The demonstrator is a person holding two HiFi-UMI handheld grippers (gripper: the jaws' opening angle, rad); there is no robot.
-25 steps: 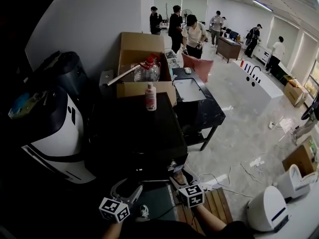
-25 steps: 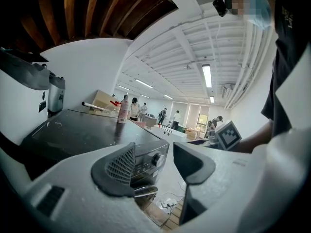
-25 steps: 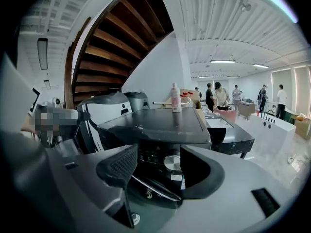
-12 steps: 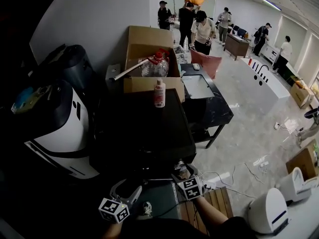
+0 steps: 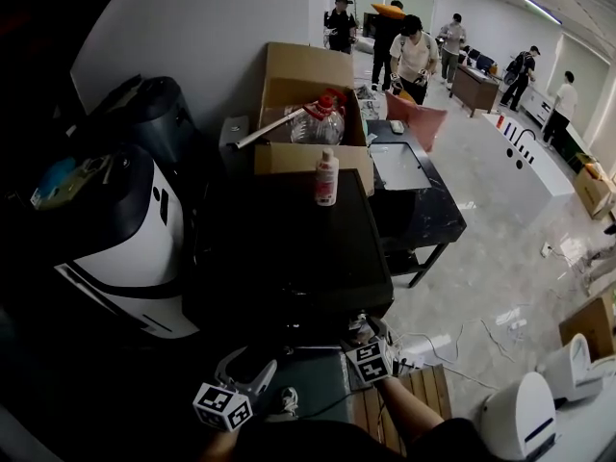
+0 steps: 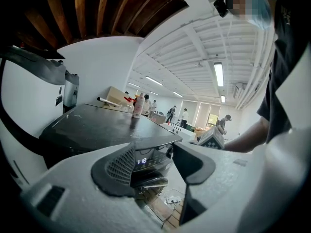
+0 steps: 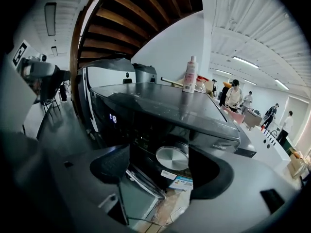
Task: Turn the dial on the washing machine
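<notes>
The black washing machine [image 5: 289, 248] stands in front of me in the head view. Its round silver dial [image 7: 172, 158] sits on the dark front panel. My right gripper [image 7: 163, 171] is right in front of the dial, which lies in the gap between the jaws, close to the right pad. The jaws have just been opening, stand wide and do not press on it. In the head view that gripper [image 5: 361, 327] is at the machine's front right corner. My left gripper [image 6: 155, 166] is open and empty, lower left [image 5: 248, 362], facing the lit display [image 6: 140, 161].
A white bottle [image 5: 326, 177] stands on the machine's lid. Behind it is a cardboard box [image 5: 308, 94] with plastic bottles. A white appliance [image 5: 115, 248] is at the left, a black table [image 5: 423, 210] at the right, a wooden pallet [image 5: 404, 402] below. Several people stand far back.
The head view has swung, so the machine and box sit further right. My right gripper has edged closer to the machine's front right corner. The left gripper has barely shifted.
</notes>
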